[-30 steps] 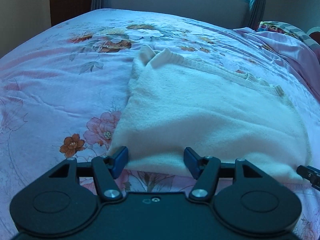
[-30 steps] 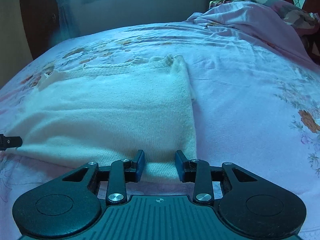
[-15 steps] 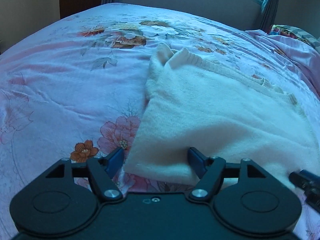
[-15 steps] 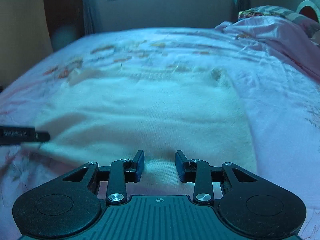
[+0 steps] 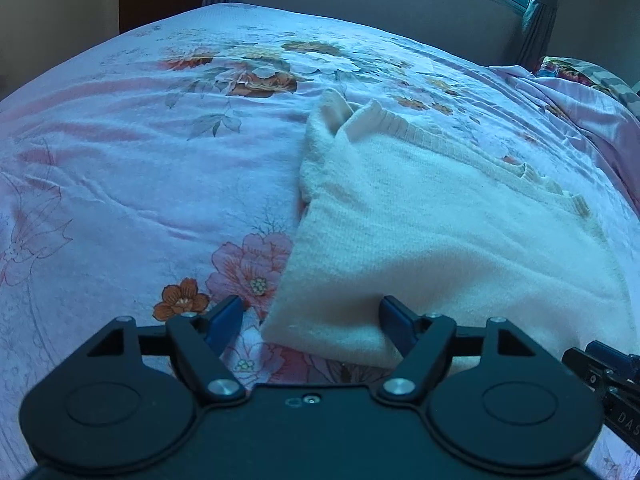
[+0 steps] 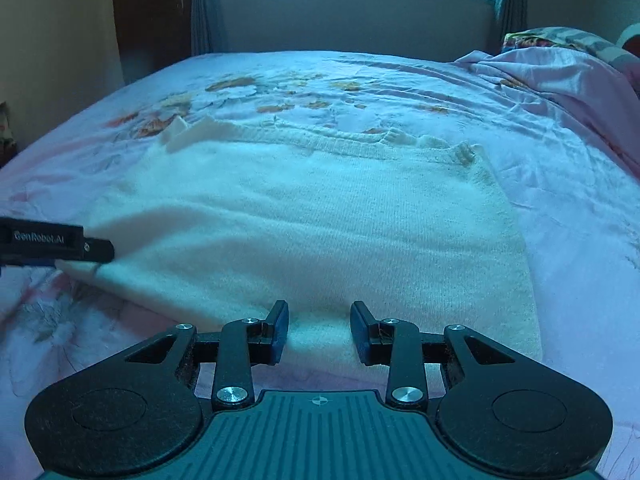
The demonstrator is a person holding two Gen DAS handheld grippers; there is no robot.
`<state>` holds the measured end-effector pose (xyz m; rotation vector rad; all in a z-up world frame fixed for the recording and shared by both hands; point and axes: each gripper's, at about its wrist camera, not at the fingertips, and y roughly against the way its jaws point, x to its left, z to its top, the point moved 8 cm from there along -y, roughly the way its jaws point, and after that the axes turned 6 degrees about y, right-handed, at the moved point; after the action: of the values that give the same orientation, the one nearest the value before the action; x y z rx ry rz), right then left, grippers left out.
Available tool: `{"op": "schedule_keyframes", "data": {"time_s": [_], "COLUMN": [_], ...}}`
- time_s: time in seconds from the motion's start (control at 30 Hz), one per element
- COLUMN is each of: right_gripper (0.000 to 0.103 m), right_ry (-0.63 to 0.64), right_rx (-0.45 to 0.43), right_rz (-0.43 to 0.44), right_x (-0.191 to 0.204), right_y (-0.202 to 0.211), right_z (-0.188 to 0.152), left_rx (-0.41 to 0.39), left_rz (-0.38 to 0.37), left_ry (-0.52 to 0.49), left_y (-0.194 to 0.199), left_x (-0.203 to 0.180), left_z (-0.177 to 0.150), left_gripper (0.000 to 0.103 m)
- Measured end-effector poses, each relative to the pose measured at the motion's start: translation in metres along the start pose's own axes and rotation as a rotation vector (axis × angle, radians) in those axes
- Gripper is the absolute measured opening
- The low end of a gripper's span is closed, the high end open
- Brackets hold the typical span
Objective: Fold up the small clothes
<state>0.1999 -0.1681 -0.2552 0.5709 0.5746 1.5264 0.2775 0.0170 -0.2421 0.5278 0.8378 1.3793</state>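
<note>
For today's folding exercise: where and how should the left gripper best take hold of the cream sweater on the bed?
Probably the near left corner of the cream sweater: it lifts slightly off the bedsheet. Slide in low from the near edge; the left gripper, jaws opening, already straddles it.

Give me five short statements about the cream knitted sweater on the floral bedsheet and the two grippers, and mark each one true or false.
1. The cream knitted sweater lies on a pink floral bedsheet. True.
2. The sweater hangs from a hanger. False: it rests flat on the bed.
3. The left gripper has the sweater's near corner between its opening jaws. True.
4. The right gripper is at the sweater's ribbed far edge. False: it is at the near edge, fabric between its fingers.
5. A crumpled pink cloth lies at the far right of the bed. True.
</note>
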Motion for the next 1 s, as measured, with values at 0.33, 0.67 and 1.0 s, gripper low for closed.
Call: {"op": "schedule_keyframes", "data": {"time_s": [0.33, 0.67, 1.0], "right_gripper": [0.034, 0.035, 0.035], "right_ry": [-0.018, -0.040, -0.069], "right_rx": [0.013, -0.018, -0.033], "right_rz": [0.026, 0.065, 0.122], "right_x": [0.007, 0.008, 0.012], "right_y": [0.000, 0.000, -0.021], "right_z": [-0.002, 0.015, 0.033], "left_rx": [0.070, 0.107, 0.177], "left_rz": [-0.045, -0.199, -0.376], "left_ry": [-0.069, 0.140, 0.194], "left_y": [-0.012, -0.011, -0.056], "left_x": [-0.004, 0.016, 0.009], "left_z": [-0.003, 0.021, 0.055], "left_gripper": [0.099, 0.075, 0.064]}}
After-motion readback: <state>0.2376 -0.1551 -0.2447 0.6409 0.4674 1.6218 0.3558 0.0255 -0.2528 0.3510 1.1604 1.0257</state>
